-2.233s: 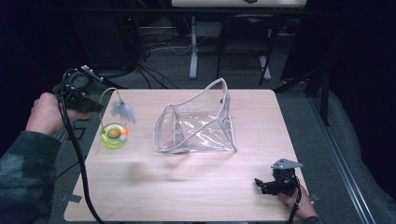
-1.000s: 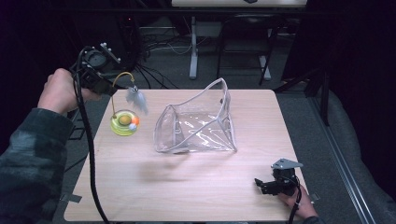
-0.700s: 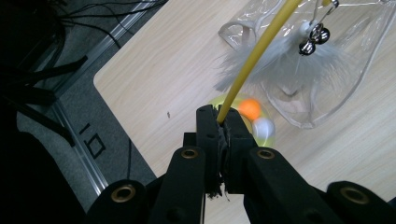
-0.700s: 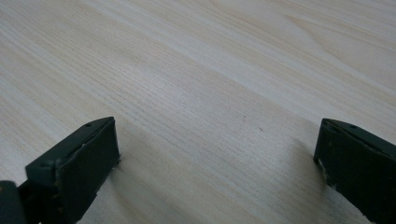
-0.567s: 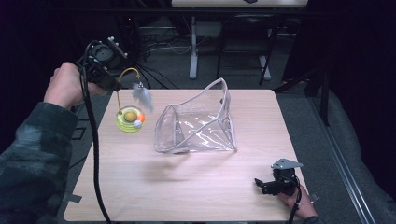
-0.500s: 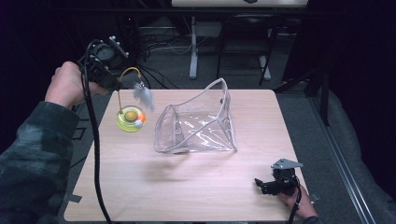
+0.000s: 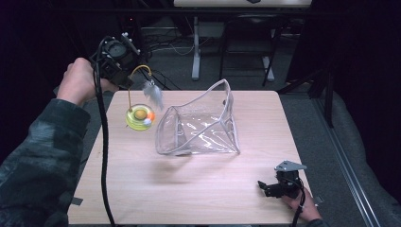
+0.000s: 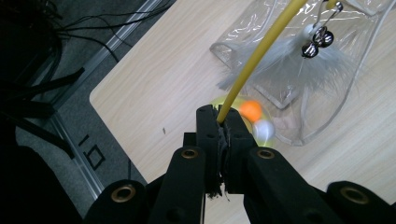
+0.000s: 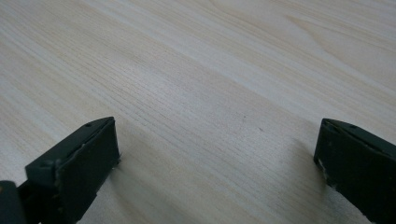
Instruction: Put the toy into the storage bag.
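My left gripper (image 7: 130,77) (image 8: 223,122) is shut on the yellow wire (image 8: 261,51) of a cat toy, held over the table's far left corner. From the wire hang a white feather (image 7: 153,93) (image 8: 299,58) and small bells (image 8: 318,36). The toy's yellow-green base (image 7: 138,118), with an orange ball and a white ball, sits just left of the open mouth of a clear plastic pouch (image 7: 198,125) (image 8: 327,107). Whether the base touches the table I cannot tell. My right gripper (image 7: 263,185) (image 9: 215,154) rests open on the wood near the front right, nothing between its jaws.
The light wooden table (image 7: 189,194) has dark floor, cables and a table leg (image 7: 195,52) beyond its far edge. The left gripper's black cable (image 7: 105,151) trails down across the table's left side.
The left gripper has carried the toy away from the left edge toward the pouch and farther back; base and feather now hang next to the pouch's mouth. The right gripper has stayed still.
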Action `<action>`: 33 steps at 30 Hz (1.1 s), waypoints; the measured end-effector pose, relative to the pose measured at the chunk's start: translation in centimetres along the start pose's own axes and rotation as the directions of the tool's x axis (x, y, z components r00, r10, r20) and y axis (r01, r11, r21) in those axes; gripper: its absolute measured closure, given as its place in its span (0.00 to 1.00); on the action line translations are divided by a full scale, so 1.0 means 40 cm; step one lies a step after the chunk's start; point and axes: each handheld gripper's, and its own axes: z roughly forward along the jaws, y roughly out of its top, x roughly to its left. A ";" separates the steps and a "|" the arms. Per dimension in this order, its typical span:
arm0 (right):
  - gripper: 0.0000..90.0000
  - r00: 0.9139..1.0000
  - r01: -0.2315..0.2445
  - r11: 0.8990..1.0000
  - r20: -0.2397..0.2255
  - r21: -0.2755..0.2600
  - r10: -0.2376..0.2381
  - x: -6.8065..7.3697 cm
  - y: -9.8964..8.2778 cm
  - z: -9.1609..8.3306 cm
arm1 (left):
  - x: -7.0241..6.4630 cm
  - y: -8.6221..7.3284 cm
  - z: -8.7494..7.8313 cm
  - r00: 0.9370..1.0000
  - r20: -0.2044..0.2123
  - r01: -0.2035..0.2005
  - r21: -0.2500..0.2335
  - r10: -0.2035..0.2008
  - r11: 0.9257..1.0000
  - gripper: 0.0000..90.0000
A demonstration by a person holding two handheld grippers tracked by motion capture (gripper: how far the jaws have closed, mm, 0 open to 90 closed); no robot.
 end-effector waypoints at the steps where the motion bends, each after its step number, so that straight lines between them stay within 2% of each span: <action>1: 0.00 1.000 0.000 1.000 0.000 0.000 0.000 0.000 0.000 0.000 | 0.000 0.000 0.000 1.000 0.000 0.000 0.000 0.000 1.000 0.98; 21: 0.00 1.000 0.003 1.000 0.002 0.001 -0.003 0.000 0.000 0.000 | -0.014 0.046 0.038 0.999 0.027 -0.018 -0.002 0.018 1.000 0.98; 22: 0.00 1.000 -0.007 1.000 -0.011 -0.001 0.007 0.001 0.000 -0.001 | -0.016 0.049 0.041 0.999 0.026 -0.018 -0.003 0.018 1.000 0.98; 33: 0.00 1.000 -0.007 1.000 -0.010 -0.002 0.007 0.001 0.000 -0.001 | -0.040 0.087 0.070 0.998 0.044 -0.044 -0.005 0.044 0.999 0.98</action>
